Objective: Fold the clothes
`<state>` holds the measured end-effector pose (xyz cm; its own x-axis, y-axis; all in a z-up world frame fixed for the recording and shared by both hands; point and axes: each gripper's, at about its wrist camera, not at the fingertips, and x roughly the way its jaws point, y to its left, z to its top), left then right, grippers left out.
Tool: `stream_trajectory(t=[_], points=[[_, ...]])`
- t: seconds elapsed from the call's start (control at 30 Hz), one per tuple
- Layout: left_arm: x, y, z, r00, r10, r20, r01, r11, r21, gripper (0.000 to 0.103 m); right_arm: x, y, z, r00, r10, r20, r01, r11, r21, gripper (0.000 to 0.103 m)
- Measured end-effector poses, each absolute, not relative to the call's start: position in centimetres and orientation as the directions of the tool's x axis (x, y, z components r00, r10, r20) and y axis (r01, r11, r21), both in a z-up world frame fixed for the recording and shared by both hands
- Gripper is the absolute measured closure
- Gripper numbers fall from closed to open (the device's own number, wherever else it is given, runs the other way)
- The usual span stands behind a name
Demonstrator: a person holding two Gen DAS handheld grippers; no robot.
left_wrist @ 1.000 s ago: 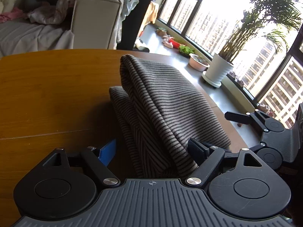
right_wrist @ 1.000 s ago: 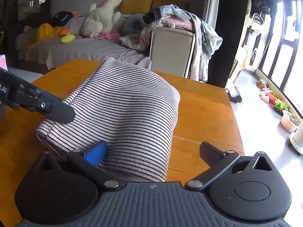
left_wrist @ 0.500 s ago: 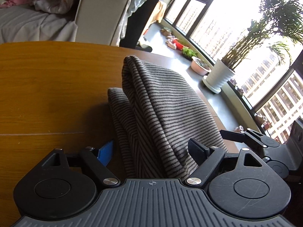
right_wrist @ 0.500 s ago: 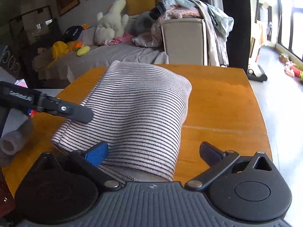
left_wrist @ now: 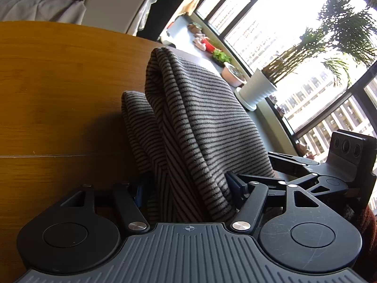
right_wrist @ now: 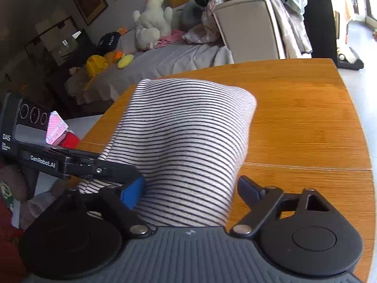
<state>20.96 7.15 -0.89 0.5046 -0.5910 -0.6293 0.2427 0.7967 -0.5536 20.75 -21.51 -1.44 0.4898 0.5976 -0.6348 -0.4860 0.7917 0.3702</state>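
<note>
A folded grey garment with thin black stripes (left_wrist: 198,122) is lifted at its near end above the wooden table (left_wrist: 59,75). My left gripper (left_wrist: 186,188) is shut on its near edge, the cloth bunched between the fingers. In the right wrist view the same garment (right_wrist: 188,136) runs between my right gripper's fingers (right_wrist: 190,186), which close on its near end. The right gripper also shows in the left wrist view (left_wrist: 306,172), and the left gripper in the right wrist view (right_wrist: 77,165), both at the same end of the garment.
The table's rounded edge (right_wrist: 358,127) drops to the floor on the window side. A white plant pot (left_wrist: 256,89) stands by the window. A sofa (right_wrist: 165,56) with toys and a chair heaped with clothes (right_wrist: 249,21) lie beyond the table.
Both grippers have closed in on the near end of the garment and come closer together. The near end has risen off the table, and the cloth fills more of both views.
</note>
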Motion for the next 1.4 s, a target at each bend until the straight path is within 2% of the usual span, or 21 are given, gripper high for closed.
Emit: stream_trajectory(t=[0.13, 0.27, 0.53, 0.7, 0.8, 0.9, 0.97, 1.0, 1.1, 1.17, 1.2, 1.27, 1.33, 1.4], points=[[21.7, 9.7, -1.2, 0.54, -0.591, -0.599, 0.211, 0.784, -0.583, 0.037, 22.4, -19.0, -0.7, 0.477, 0.59, -0.651, -0.518, 0.788, 0.333, 0.024], [22.7, 13.5, -1.0, 0.598, -0.536, -0.596, 0.164, 0.809, -0.564, 0.037, 25.3, -14.5, -0.3, 0.464, 0.589, -0.661, -0.57, 0.77, 0.286, 0.026], [25.2, 23.7, -1.4, 0.696, -0.425, -0.579, 0.004, 0.808, -0.589, 0.036, 31.9, -3.9, -0.9, 0.493, 0.651, -0.578, -0.665, 0.71, 0.232, 0.026], [26.6, 26.5, -1.4, 0.736, -0.374, -0.565, -0.044, 0.806, -0.591, 0.036, 34.8, -0.2, -1.5, 0.508, 0.651, -0.564, -0.673, 0.709, 0.211, 0.024], [27.0, 26.6, -0.8, 0.74, -0.347, -0.576, -0.054, 0.823, -0.565, 0.035, 36.2, 0.6, -1.9, 0.505, 0.654, -0.563, -0.68, 0.704, 0.207, 0.017], [26.4, 25.7, 1.2, 0.757, -0.295, -0.583, -0.031, 0.875, -0.483, 0.036, 36.5, 0.4, -2.1, 0.504, 0.654, -0.564, -0.686, 0.7, 0.199, 0.014], [25.8, 24.9, 3.6, 0.802, -0.231, -0.55, -0.004, 0.92, -0.392, 0.036, 36.4, 0.2, -2.2, 0.509, 0.652, -0.563, -0.693, 0.698, 0.181, 0.014], [25.7, 24.6, 4.6, 0.819, -0.211, -0.533, 0.009, 0.935, -0.355, 0.036, 36.3, 0.2, -2.2, 0.514, 0.649, -0.562, -0.7, 0.696, 0.164, 0.014], [28.5, 24.0, 6.4, 0.817, -0.266, -0.512, 0.078, 0.93, -0.358, 0.033, 35.4, 0.7, -1.9, 0.543, 0.624, -0.562, -0.708, 0.7, 0.094, 0.014], [30.4, 23.7, 7.6, 0.813, -0.303, -0.498, 0.124, 0.925, -0.359, 0.03, 34.0, 1.6, -1.4, 0.592, 0.587, -0.552, -0.714, 0.7, -0.022, 0.014], [31.4, 23.6, 7.9, 0.807, -0.314, -0.501, 0.134, 0.922, -0.363, 0.03, 33.1, 2.0, -1.0, 0.626, 0.562, -0.54, -0.708, 0.7, -0.093, 0.014], [33.8, 24.6, 5.8, 0.768, -0.291, -0.571, 0.061, 0.92, -0.387, 0.034, 31.0, 2.5, -0.3, 0.699, 0.515, -0.495, -0.677, 0.701, -0.227, 0.014], [34.4, 25.3, 3.6, 0.755, -0.282, -0.592, 0.045, 0.923, -0.382, 0.042, 28.5, 2.0, 0.6, 0.717, 0.544, -0.435, -0.68, 0.682, -0.27, 0.023], [34.8, 26.0, 1.6, 0.744, -0.275, -0.609, 0.032, 0.925, -0.379, 0.042, 26.8, 1.6, 1.4, 0.663, 0.615, -0.427, -0.738, 0.632, -0.237, 0.052]])
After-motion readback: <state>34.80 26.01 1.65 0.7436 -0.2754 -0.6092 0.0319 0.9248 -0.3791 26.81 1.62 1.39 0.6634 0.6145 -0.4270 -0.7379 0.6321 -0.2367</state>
